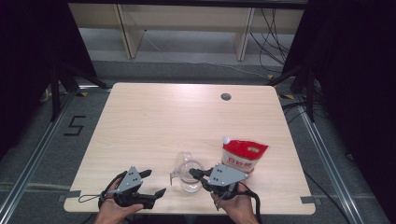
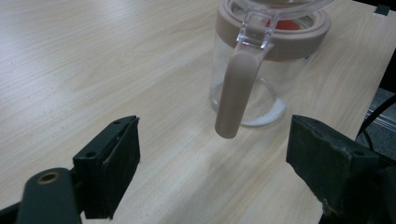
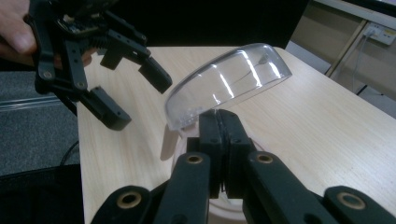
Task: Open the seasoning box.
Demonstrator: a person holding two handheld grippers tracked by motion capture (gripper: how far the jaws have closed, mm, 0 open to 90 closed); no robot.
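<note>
Clearly the step in hand is holding the hinged clear lid (image 3: 229, 86) of the glass jar (image 1: 187, 175) up so the jar stays open for the red-and-white pouch (image 1: 243, 156) standing just beyond the right tongs. To do it well, I judge the lid should be kept pinned steadily at its edge without levering the jar over, and the left tongs should stay off the handle (image 2: 236, 91) unless the jar needs bracing. Going left to right: the left tongs (image 1: 147, 184) hang near the table's front edge, jaws spread wide with nothing between them, touching nothing; the jar's beige handle hangs just ahead of them, apart from both pads (image 2: 114, 163). The jar stands between the 2 tongs, its beige collar (image 2: 299, 39) uppermost and a thin white residue at its bottom. The right tongs (image 1: 194, 173) reach over the jar's mouth, jaws pressed together on the raised lid's near edge, which tilts up above them. The pouch stands upright just behind and right of them on the wooden table (image 1: 154, 121).
</note>
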